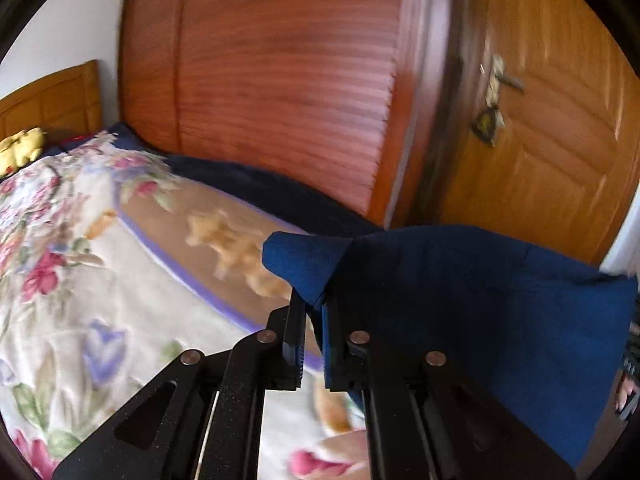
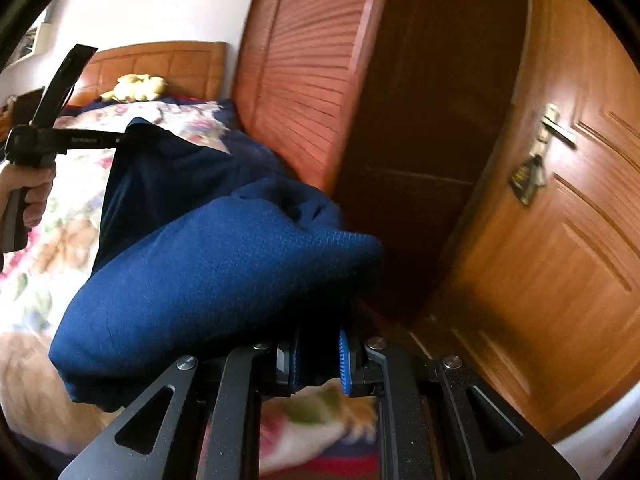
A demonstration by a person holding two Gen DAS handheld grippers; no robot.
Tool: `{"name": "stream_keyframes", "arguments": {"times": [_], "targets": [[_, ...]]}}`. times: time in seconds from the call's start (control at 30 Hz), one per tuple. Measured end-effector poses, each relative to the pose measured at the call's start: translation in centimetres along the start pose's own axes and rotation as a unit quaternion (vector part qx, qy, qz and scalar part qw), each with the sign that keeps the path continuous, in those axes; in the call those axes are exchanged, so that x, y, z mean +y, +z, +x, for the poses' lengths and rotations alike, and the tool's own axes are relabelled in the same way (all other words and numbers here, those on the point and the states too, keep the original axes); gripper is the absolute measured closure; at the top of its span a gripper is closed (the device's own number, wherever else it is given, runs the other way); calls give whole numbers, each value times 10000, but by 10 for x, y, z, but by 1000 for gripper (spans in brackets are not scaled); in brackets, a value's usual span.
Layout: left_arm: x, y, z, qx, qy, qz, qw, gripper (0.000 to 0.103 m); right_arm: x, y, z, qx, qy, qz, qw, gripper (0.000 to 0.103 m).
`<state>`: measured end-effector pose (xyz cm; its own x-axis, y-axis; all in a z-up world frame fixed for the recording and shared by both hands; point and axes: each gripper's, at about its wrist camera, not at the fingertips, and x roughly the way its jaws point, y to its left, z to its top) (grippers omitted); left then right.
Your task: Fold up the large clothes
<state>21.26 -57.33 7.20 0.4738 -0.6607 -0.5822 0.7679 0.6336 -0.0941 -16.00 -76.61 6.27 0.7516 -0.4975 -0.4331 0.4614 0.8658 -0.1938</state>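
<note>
A dark blue garment (image 1: 472,304) hangs in the air above the bed, stretched between both grippers. My left gripper (image 1: 314,300) is shut on one pinched corner of it, and the cloth spreads away to the right. In the right wrist view my right gripper (image 2: 318,356) is shut on a thick bunch of the blue garment (image 2: 208,280), which drapes over its fingers and hides the tips. The left gripper (image 2: 120,140) shows at the far left of that view, held by a hand (image 2: 28,196), gripping the garment's other end.
Under the cloth lies a bed with a floral blanket (image 1: 80,280) and a navy sheet (image 1: 248,184). A slatted wooden wardrobe (image 1: 280,80) and a wooden door (image 1: 560,140) with a handle and keys stand close behind. A yellow plush toy (image 2: 136,86) rests by the headboard (image 2: 168,64).
</note>
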Motion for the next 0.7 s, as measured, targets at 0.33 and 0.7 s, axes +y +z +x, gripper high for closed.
{"name": "stream_keyframes", "arguments": {"times": [0.33, 0.7], "targets": [[1, -31, -16, 476, 425, 455, 9969, 89, -11, -19, 6, 419, 69, 779, 9961, 71], [-14, -61, -127, -47, 31, 692, 9976, 20, 40, -18, -59, -174, 259, 844, 9959, 66]]}}
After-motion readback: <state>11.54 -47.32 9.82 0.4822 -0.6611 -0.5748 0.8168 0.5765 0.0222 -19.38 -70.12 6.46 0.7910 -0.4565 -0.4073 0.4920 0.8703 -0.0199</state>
